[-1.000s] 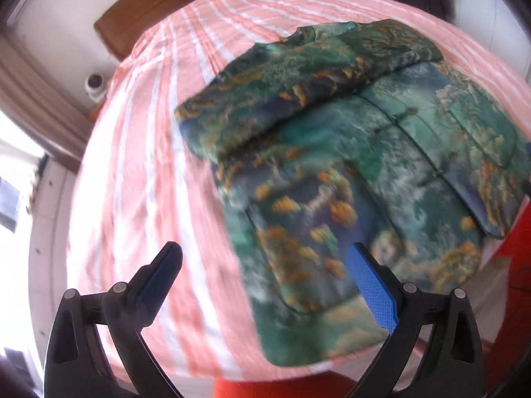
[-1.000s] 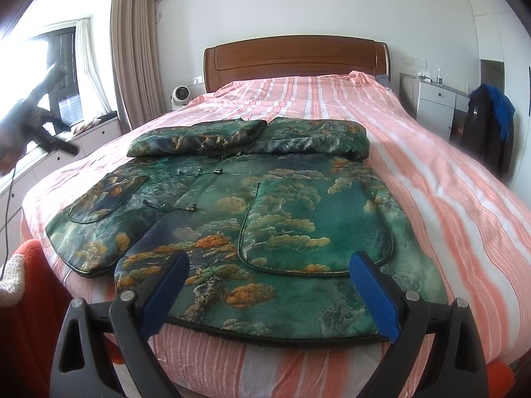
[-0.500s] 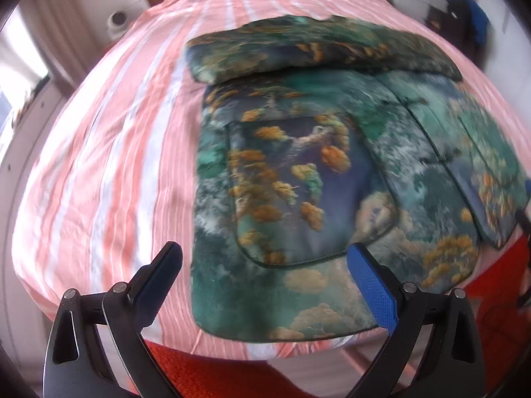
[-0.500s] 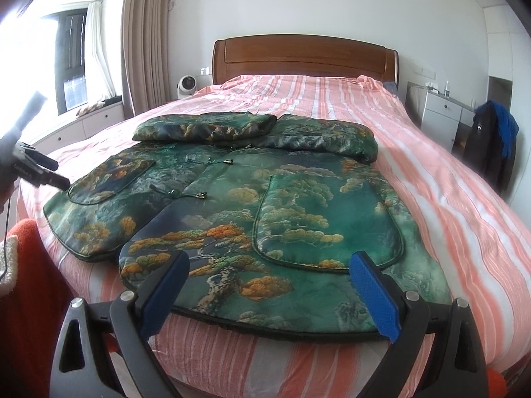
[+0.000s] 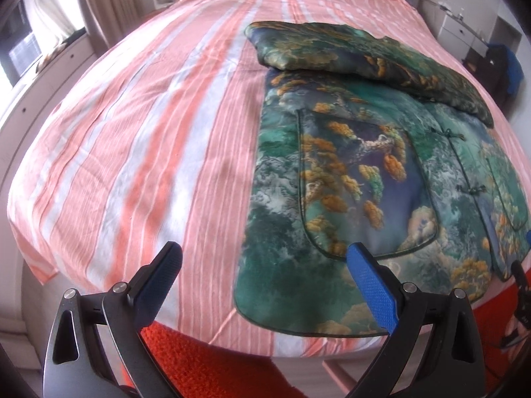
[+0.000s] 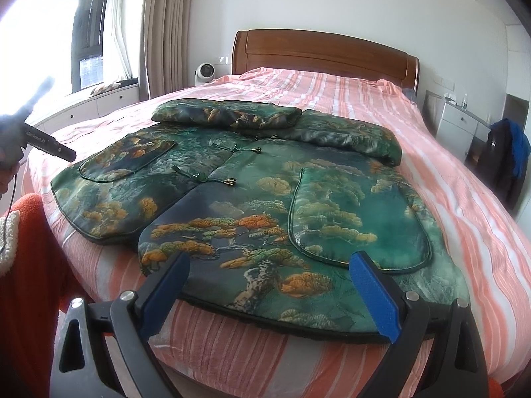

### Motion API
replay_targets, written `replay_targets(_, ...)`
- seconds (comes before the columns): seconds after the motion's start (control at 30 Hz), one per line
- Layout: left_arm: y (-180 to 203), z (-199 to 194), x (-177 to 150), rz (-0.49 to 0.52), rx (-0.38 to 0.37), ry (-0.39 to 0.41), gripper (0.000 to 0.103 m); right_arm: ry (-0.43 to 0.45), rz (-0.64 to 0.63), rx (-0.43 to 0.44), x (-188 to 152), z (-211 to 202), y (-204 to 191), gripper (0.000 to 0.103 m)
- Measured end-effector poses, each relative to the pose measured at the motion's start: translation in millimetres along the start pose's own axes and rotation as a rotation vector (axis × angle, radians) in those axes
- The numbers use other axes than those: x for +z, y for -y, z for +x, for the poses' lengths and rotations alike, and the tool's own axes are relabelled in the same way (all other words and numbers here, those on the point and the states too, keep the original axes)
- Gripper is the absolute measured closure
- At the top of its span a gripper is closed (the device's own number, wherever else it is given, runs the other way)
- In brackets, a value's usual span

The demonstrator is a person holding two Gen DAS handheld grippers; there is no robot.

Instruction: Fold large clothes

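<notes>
A large green padded jacket (image 5: 365,179) (image 6: 272,205) with a gold tree print lies front up on the pink striped bed (image 5: 139,126) (image 6: 464,199), its hem at the foot edge. Both sleeves are folded across the top. My left gripper (image 5: 265,285) hovers open above the foot edge, level with the jacket's left hem corner, holding nothing. My right gripper (image 6: 270,292) is open just short of the hem's right half, also empty. The left tool's body (image 6: 36,139) shows at the left of the right wrist view.
A wooden headboard (image 6: 325,53) stands at the far end, with a small white fan (image 6: 204,73) and curtains (image 6: 162,30) to its left. A white nightstand (image 6: 458,126) and a dark chair with blue clothing (image 6: 504,159) stand right of the bed. A red-orange sleeve (image 6: 30,232) shows at lower left.
My left gripper has swung leftward and levelled, so the jacket now sits right of centre in its view. My right gripper has edged closer to the hem. Both stayed open.
</notes>
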State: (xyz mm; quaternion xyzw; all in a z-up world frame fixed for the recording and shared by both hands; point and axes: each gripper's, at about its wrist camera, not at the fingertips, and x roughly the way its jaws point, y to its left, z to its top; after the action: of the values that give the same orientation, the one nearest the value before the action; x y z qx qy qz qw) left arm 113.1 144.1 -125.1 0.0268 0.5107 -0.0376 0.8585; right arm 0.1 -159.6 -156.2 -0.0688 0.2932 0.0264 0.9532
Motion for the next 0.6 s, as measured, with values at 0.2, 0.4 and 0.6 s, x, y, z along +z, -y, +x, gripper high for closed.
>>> replay_targets(0.2,-4.2,-1.1,2.9,-0.03,-0.002,0.004,0.003,0.006,0.015,-0.008,0.8,-2.1,4.6,0.007)
replay_targets(0.4,-2.6,-1.6,2.8,-0.028,0.002,0.003,0.003,0.011,0.015,-0.009,1.4,-3.6,5.5,0.007)
replay_targets(0.6,-3.4,-2.6,1.6,-0.035,0.002,0.006,0.003,0.013,0.009,-0.008,1.2,-4.4,4.2,0.007)
